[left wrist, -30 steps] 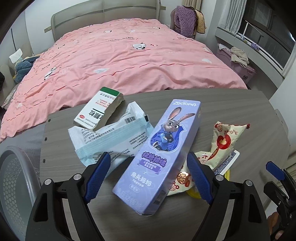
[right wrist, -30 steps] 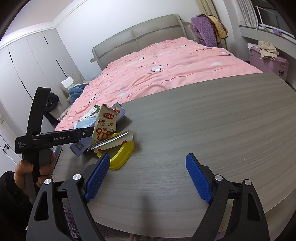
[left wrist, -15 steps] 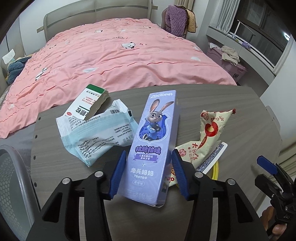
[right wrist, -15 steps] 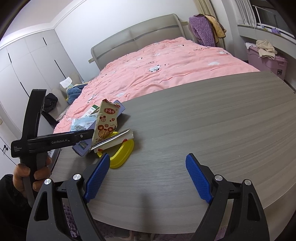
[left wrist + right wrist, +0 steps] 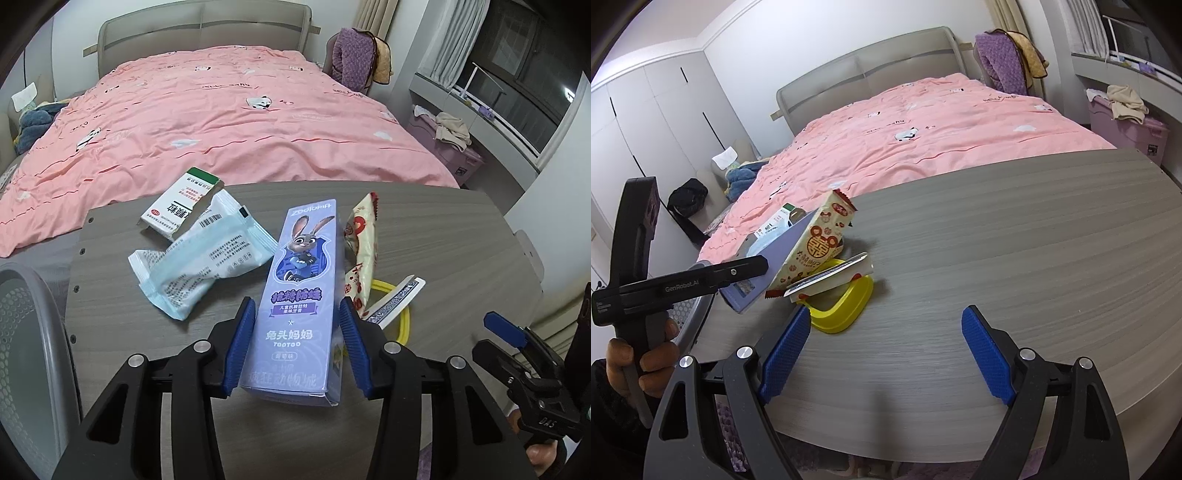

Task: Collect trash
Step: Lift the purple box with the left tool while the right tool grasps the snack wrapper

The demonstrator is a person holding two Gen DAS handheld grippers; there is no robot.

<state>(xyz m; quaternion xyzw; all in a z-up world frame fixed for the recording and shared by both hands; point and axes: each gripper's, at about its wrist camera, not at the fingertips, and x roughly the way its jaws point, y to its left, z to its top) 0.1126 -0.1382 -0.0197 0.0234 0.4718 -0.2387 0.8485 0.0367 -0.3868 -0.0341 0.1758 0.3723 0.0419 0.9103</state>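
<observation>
The left tool [image 5: 297, 345] is closing its ribbed blue pads onto the near end of the purple toothpaste box [image 5: 300, 295], a smooth printed carton that looks tilted up off the grey wood-grain desk [image 5: 443, 236]. The right tool [image 5: 882, 354] hovers wide open and empty. Judging by this, collection has barely begun: beyond the box lie a crinkly pale-blue packet [image 5: 199, 264], a white medicine carton [image 5: 181, 206], a snack wrapper [image 5: 360, 251] and a yellow lid [image 5: 842, 304].

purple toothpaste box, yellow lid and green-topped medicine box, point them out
purple toothpaste box [image 5: 301, 284]: left wrist view, on the printed front face
yellow lid [image 5: 842, 306]: right wrist view, on its near rim
green-topped medicine box [image 5: 181, 208]: left wrist view, on the white face
</observation>
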